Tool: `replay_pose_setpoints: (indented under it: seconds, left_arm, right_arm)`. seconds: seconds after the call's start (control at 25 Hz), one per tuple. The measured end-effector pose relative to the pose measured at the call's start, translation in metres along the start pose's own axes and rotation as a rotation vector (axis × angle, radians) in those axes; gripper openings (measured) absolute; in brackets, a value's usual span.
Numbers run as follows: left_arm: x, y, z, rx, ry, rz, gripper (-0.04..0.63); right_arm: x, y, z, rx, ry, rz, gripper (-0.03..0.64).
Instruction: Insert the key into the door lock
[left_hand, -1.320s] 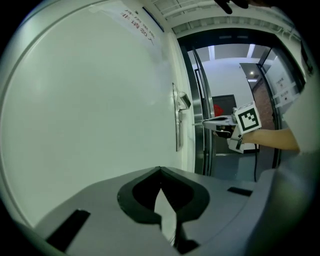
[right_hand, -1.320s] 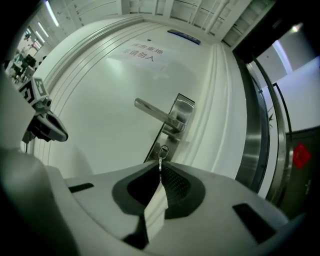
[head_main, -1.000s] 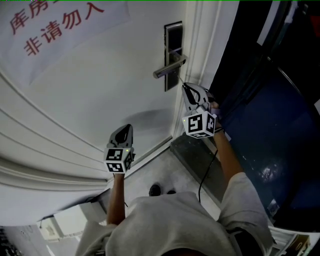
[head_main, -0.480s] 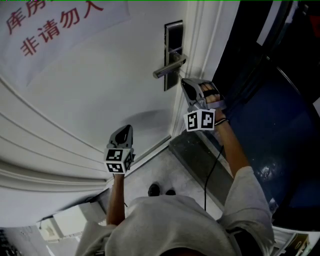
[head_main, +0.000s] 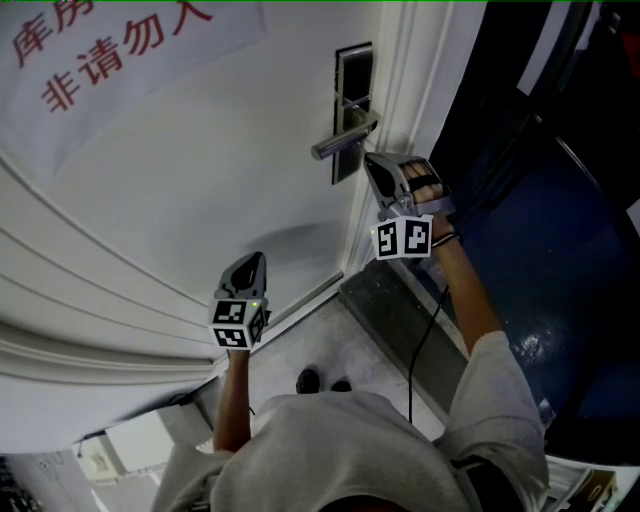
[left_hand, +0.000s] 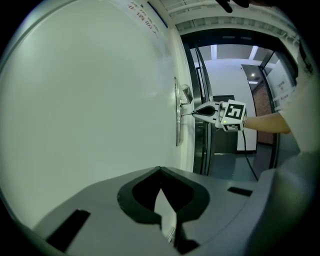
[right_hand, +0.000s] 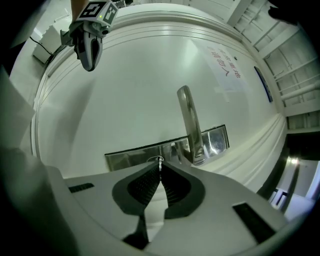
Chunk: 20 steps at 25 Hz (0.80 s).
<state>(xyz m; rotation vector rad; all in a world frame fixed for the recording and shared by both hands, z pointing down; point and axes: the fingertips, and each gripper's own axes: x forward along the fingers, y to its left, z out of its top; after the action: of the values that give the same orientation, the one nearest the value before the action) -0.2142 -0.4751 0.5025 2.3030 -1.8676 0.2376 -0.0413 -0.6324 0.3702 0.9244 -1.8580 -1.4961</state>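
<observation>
At the latch edge of a white door (head_main: 200, 180), a person reaches the right arm (head_main: 465, 310) out nearly straight. The hand (head_main: 425, 190) is wrapped round the right tool (head_main: 370, 162), and its marker cube (head_main: 402, 238) faces the head camera. The tool points level at the steel lock plate (head_main: 352, 75), just below the lever handle (head_main: 340, 138). Its jaws are clamped on the key (right_hand: 159, 160), of which only a sliver of metal shows past the ribbed pads in the right gripper view. From the left gripper view, the key's thin shaft (left_hand: 186, 114) spans the short gap from the tool's tip to the plate. How far it sits in the keyhole cannot be told. The left arm (head_main: 232, 395) is held low and near the body, forearm raised. The left tool (head_main: 256, 260) is aimed at the bare door panel, well apart from the lock and to its left. Its jaws meet at the tips with nothing between them. A paper sign (head_main: 110, 50) with red characters hangs on the door at far left. A dark cable (head_main: 420, 340) trails beside the right forearm.
</observation>
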Motion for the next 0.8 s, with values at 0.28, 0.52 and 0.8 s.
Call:
replay_pose_setpoints:
  seconds: [0.28,0.52,0.8]
  left_arm:
    - [0.0038,-0.0003,-0.0001,0.002,0.001,-0.01,0.017]
    - [0.0054,-0.0009,0.0004,0.004,0.002,-0.014,0.017]
    - [0.0039,0.0037,-0.001,-0.001,0.004,-0.007,0.017]
  right_arm:
    - [0.0001,0.0028,0.0016,-0.035,-0.007,0.003,0.029]
    - [0.0014,0.0071,-0.0017,-0.068,0.0,0.01,0.029]
    - [0.0101,0.0076,0.0006,-0.094,-0.009,0.012,0.029]
